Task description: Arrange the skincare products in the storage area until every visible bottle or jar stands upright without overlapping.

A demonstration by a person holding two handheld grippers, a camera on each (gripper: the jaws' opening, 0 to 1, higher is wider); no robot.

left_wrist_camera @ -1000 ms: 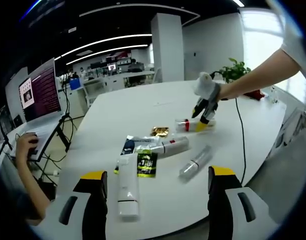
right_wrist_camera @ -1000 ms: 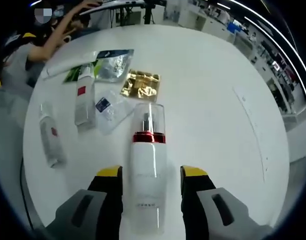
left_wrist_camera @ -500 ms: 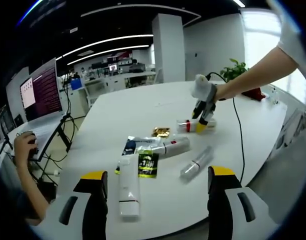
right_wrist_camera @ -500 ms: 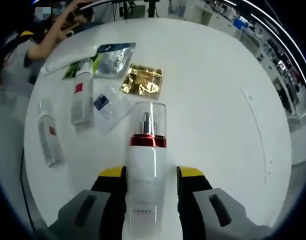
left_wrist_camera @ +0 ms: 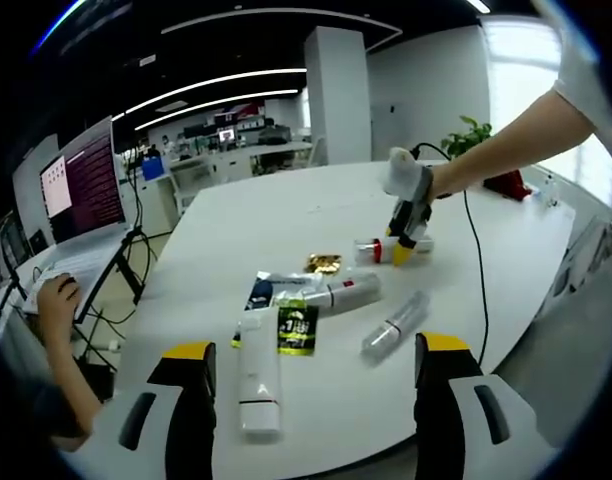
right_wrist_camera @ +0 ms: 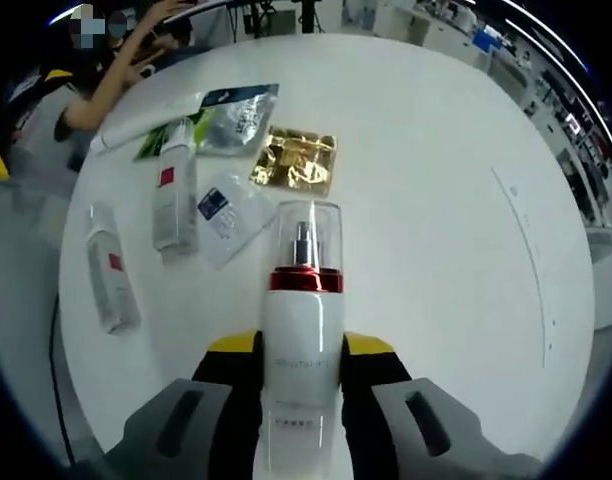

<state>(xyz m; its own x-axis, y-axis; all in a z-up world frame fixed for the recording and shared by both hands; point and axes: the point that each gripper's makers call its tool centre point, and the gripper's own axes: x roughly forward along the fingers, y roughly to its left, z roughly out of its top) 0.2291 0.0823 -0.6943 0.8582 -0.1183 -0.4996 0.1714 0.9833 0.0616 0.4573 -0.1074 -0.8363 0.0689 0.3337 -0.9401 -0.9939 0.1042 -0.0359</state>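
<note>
A white spray bottle (right_wrist_camera: 303,340) with a red collar and clear cap lies on the round white table (right_wrist_camera: 436,200). My right gripper (right_wrist_camera: 301,350) is shut on its body. From the left gripper view, that gripper (left_wrist_camera: 404,235) grips the bottle (left_wrist_camera: 371,250) at the table's far side. My left gripper (left_wrist_camera: 311,375) hangs open over the near edge, holding nothing. Lying flat are a white tube (left_wrist_camera: 256,385), a white bottle with a red label (left_wrist_camera: 341,293) and a clear bottle (left_wrist_camera: 394,325).
Sachets lie among the bottles: gold (right_wrist_camera: 296,160), clear with a blue label (right_wrist_camera: 226,205), silver (right_wrist_camera: 241,115) and green-black (left_wrist_camera: 296,328). A laptop (left_wrist_camera: 81,190) and a person's hand (left_wrist_camera: 56,300) are left of the table. A cable (left_wrist_camera: 481,280) crosses its right side.
My right gripper's jaws have drawn in from either side of the white spray bottle and now press on it. The left gripper has stayed where it was.
</note>
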